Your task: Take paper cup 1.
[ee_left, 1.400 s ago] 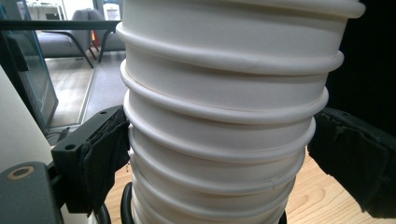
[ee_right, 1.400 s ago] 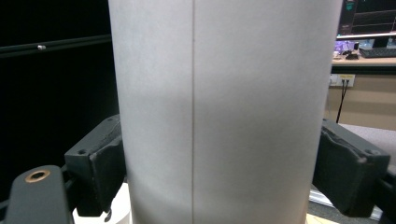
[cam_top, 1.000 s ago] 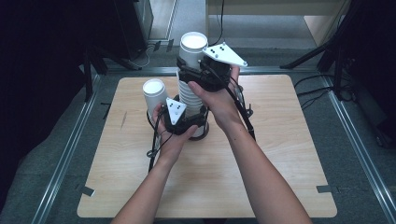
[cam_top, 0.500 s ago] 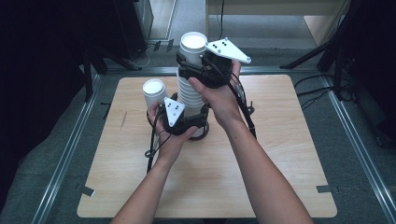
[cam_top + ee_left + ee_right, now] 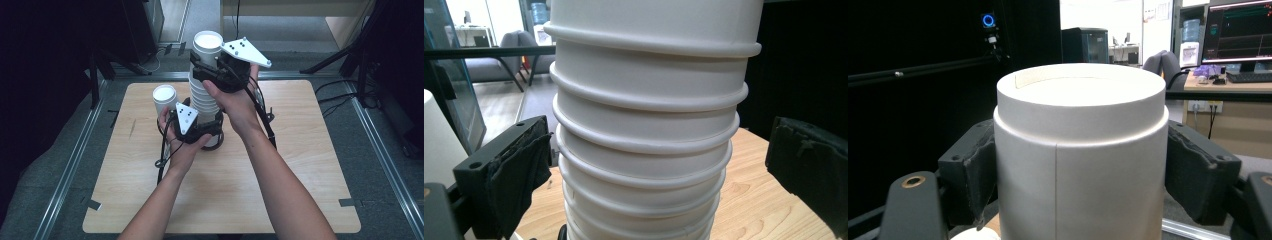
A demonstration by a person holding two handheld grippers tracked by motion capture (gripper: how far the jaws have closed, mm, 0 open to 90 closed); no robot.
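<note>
Stacked cups (image 5: 204, 95) tower just beside a lone cup (image 5: 165, 98), seemingly apart.

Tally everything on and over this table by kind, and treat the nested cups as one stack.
stack of white cups: 1
lone white cup: 1
tongs: 2 (left tongs, right tongs)
wooden table: 1
Total: 5

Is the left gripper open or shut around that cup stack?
Open: in the left gripper view, both jaws stand clear of the cup stack, gaps either side.
</note>
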